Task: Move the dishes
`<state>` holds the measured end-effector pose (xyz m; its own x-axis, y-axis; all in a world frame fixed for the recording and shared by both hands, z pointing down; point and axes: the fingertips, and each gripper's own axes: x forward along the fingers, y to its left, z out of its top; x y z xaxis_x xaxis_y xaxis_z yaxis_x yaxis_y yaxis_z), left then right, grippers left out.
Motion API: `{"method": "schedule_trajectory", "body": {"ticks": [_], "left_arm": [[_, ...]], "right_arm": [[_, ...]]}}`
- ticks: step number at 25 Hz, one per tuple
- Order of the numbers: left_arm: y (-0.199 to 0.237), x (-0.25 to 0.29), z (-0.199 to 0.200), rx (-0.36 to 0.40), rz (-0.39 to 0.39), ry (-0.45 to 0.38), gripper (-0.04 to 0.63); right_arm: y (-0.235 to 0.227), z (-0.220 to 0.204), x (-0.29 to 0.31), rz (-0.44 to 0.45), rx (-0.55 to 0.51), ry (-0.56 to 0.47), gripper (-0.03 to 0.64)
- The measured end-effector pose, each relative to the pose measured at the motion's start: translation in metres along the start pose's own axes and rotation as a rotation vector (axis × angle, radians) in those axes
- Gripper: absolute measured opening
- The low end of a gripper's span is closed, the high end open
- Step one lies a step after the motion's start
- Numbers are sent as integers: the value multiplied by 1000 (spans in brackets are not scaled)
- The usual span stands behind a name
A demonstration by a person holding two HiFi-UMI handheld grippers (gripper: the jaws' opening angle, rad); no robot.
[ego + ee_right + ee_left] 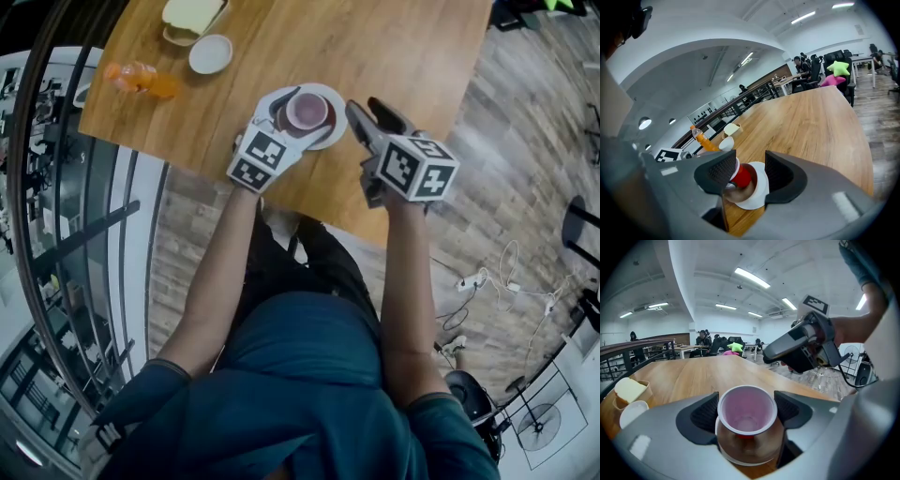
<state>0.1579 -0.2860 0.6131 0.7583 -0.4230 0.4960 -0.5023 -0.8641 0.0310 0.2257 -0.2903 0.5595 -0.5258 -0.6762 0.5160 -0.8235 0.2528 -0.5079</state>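
Left gripper (746, 408): jaws apart, astride cup (307, 111)
Right gripper (750, 174): jaws apart, empty
Cup: I judge it light, crushable; pinch gently below rim

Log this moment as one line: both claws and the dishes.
left claw: open, astride red cup | cup: upright in brown bowl on white plate | right claw: open, empty, beside plate
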Motion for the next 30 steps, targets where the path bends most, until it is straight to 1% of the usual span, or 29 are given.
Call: {"method": "schedule_trajectory", "body": {"ticks": [7,15,22,27,30], "left_arm": [[13,-28,25,20,23,-48,362],[37,-68,47,38,85,-72,362],[66,-94,37,26,138,-62,362],[81,-107,24,16,164,-48,362],[87,-116,16,12,178,-37,362]], "right_arm": [[1,-2,9,-15,10,6,179],[5,-7,17,-29,10,33,179],[-1,-27,37,-59,13,95,179],[-16,-48,49,-111,-5,176,178],[-20,-60,52,-113,14,211,178]]}}
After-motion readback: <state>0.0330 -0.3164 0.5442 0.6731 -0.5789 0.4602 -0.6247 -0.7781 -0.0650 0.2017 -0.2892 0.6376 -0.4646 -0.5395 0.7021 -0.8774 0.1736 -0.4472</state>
